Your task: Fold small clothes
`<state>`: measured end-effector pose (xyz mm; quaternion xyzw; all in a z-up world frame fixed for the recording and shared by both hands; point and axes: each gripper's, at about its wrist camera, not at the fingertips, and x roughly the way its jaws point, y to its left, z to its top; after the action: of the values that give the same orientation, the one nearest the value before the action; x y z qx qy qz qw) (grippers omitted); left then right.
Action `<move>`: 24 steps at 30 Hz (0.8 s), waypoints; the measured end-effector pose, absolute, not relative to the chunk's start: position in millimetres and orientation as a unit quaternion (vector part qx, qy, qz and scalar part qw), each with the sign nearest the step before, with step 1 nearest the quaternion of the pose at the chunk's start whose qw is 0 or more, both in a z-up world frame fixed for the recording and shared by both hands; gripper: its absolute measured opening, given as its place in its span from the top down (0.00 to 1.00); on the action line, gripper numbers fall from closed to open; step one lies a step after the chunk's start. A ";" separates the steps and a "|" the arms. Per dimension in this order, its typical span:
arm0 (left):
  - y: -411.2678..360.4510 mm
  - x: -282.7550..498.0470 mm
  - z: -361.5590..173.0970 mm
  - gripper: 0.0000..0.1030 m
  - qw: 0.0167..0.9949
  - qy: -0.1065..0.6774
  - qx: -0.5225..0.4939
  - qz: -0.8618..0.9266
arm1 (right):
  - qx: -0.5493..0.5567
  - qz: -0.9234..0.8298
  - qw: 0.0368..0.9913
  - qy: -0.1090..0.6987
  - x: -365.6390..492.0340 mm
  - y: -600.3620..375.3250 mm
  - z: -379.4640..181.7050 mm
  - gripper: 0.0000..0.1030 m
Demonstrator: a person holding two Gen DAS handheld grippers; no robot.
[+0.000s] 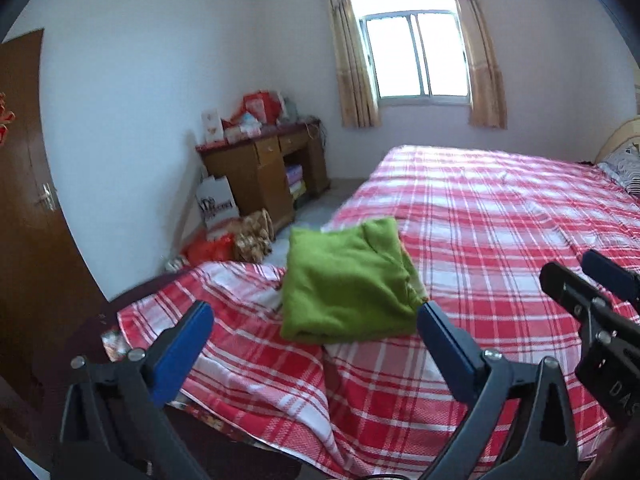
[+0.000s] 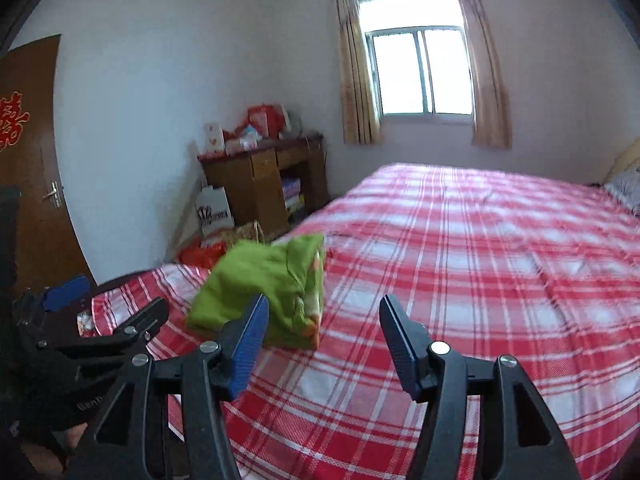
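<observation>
A folded green garment (image 1: 348,280) lies near the foot corner of a bed with a red and white plaid sheet (image 1: 500,216). My left gripper (image 1: 315,308) hovers just in front of the garment, open wide, its blue pads (image 1: 180,352) touching nothing. In the right wrist view the garment (image 2: 260,276) sits ahead and to the left, showing a patterned edge. My right gripper (image 2: 324,300) is open over the sheet, nothing between its fingers. Each gripper shows in the other's view: the right gripper (image 1: 580,276) at the right edge, the left gripper (image 2: 112,300) at the lower left.
A wooden desk (image 1: 260,172) piled with boxes and red packets stands against the far wall. Bags (image 1: 216,204) sit on the floor beside it. A brown door (image 1: 28,184) is at the left, a curtained window (image 1: 416,52) behind, a pillow (image 1: 624,168) at the bed's head.
</observation>
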<state>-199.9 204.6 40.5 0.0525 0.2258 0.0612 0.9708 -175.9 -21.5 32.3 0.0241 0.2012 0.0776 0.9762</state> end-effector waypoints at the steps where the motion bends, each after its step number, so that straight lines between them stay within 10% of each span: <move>1: 204.2 -203.5 45.1 0.00 0.973 0.218 0.053 0.060 | 0.024 0.081 0.977 0.196 -178.7 -20.9 37.3 0.42; 24: 211.9 -239.3 83.3 0.00 0.985 0.161 0.027 0.052 | 0.033 0.081 0.991 0.096 -229.2 -12.5 91.9 0.37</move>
<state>-239.3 211.9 83.3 0.0275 0.1615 0.0524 0.9851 -229.2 -12.5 91.9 0.0334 0.0965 0.0813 0.9914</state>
